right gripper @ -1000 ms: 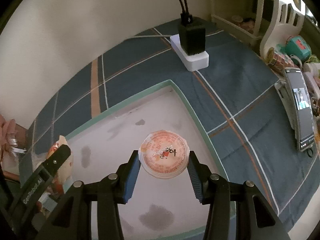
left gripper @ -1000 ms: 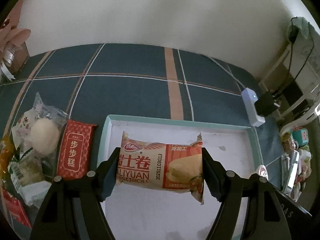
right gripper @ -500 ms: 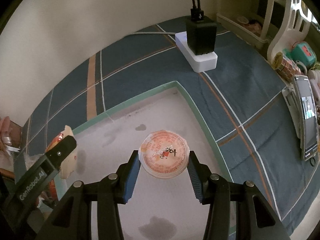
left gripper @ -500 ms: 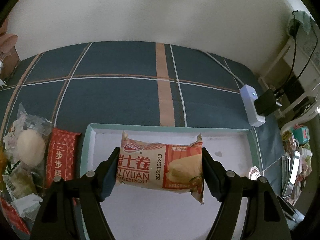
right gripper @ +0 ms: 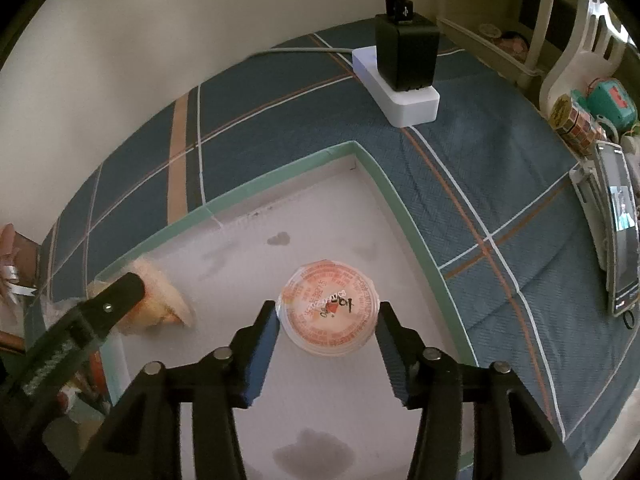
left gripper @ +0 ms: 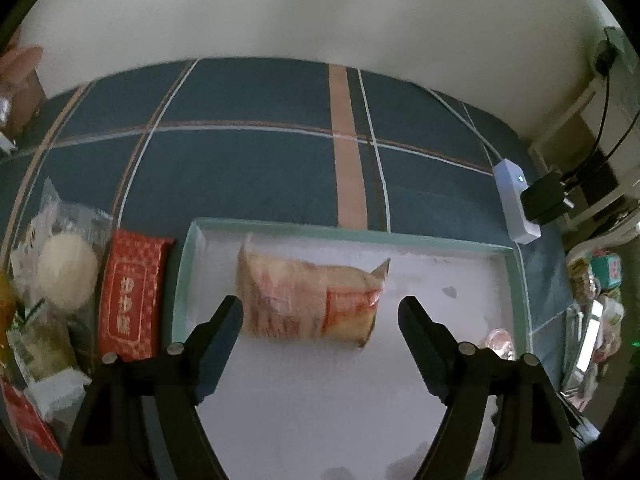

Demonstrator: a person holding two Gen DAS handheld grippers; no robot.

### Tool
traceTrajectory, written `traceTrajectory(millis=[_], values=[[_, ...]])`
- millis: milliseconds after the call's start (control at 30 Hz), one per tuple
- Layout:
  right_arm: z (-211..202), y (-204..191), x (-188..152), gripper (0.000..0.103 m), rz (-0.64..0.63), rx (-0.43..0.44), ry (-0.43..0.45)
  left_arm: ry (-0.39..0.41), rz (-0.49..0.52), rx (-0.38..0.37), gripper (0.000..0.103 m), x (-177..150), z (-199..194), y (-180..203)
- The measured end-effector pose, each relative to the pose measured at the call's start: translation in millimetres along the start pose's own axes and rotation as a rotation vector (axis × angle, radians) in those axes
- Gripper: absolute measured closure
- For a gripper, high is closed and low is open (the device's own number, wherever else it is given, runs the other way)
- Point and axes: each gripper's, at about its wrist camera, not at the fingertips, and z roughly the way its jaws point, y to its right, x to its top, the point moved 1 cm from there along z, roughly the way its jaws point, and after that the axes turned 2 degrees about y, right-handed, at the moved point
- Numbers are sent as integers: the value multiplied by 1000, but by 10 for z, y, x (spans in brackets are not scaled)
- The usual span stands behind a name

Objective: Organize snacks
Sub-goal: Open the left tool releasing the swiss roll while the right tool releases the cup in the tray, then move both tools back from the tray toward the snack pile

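your left gripper point(left gripper: 320, 312) has just spread off the roll pack point(left gripper: 310, 300) lying crosswise in the tray point(left gripper: 520, 280), while your right gripper point(right gripper: 326, 316) eases open around the jelly cup point(right gripper: 328, 308).

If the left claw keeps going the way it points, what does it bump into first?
Most likely the wrapped roll cake, lying just ahead between the left claw fingers, which have just been opening and no longer press it. Under it is the tray floor. Depth is hard to judge.
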Motion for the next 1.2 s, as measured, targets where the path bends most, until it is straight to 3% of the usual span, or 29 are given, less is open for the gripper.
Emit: traceTrajectory(millis=[100, 167, 300, 433, 500, 667, 1000, 1200], values=[[-35, -6, -13, 40, -10, -4, 4, -11, -19, -13, 20, -23, -53, -23], [-59, -6, -27, 37, -19, -6, 5, -11, -28, -11, 12, -51, -100, -56], [-102, 30, -72, 28, -25, -29, -1, -1, -43, 18, 12, -134, -197, -162], [-116, 58, -142, 15, -31, -59, -4, 8, -166, -13, 12, -265, -284, -378], [-118, 63, -188, 14, -39, -70, -10, 16, -193, 3, 12, -346, -330, -460], [-200, 51, -282, 0, -49, -81, 5, 68, -194, 126, 12, -538, -480, -624], [-369, -148, -538, 0, -113, -83, 10, 155, -206, 304, 12, -854, -783, -947], [-477, -308, -712, 0, -138, -63, -4, 149, -201, 378, 12, -914, -904, -1070]])
